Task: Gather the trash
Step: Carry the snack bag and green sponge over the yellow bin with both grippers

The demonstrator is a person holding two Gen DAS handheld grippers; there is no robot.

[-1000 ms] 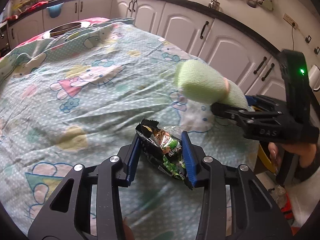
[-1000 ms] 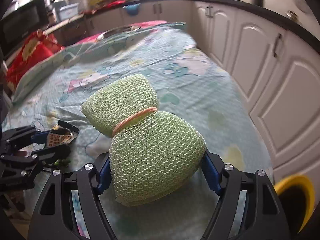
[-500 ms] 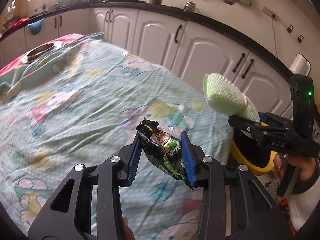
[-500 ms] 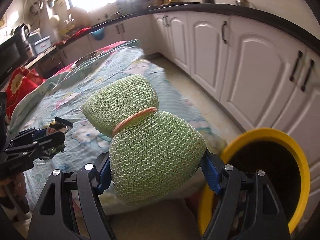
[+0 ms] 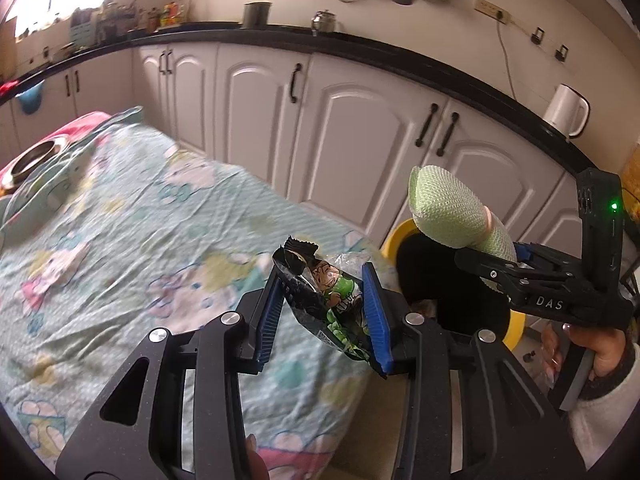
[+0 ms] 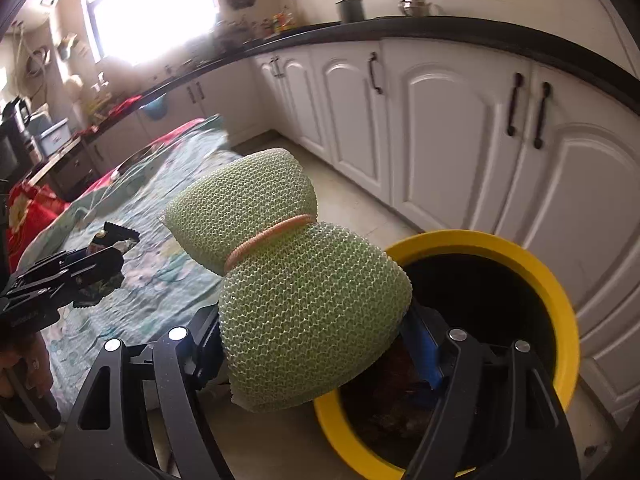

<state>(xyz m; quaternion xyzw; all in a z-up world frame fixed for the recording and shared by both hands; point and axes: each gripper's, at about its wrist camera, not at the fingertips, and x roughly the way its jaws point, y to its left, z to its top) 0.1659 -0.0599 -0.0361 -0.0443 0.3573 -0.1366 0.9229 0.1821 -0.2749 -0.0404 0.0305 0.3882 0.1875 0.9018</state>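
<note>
Right tool [image 6: 320,344] pinching green mesh foam [image 6: 288,280] | left tool [image 5: 324,300] clamping snack wrapper [image 5: 332,296] | both swung from bed [image 5: 120,240] to yellow bin [image 6: 552,280] | drop next

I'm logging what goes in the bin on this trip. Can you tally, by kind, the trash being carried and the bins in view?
Snack wrappers: 1, the dark snack wrapper in the left gripper
Foam nets: 1, the green foam net in the right gripper
Bins: 1, the yellow-rimmed bin on the floor
Total: 3
</note>
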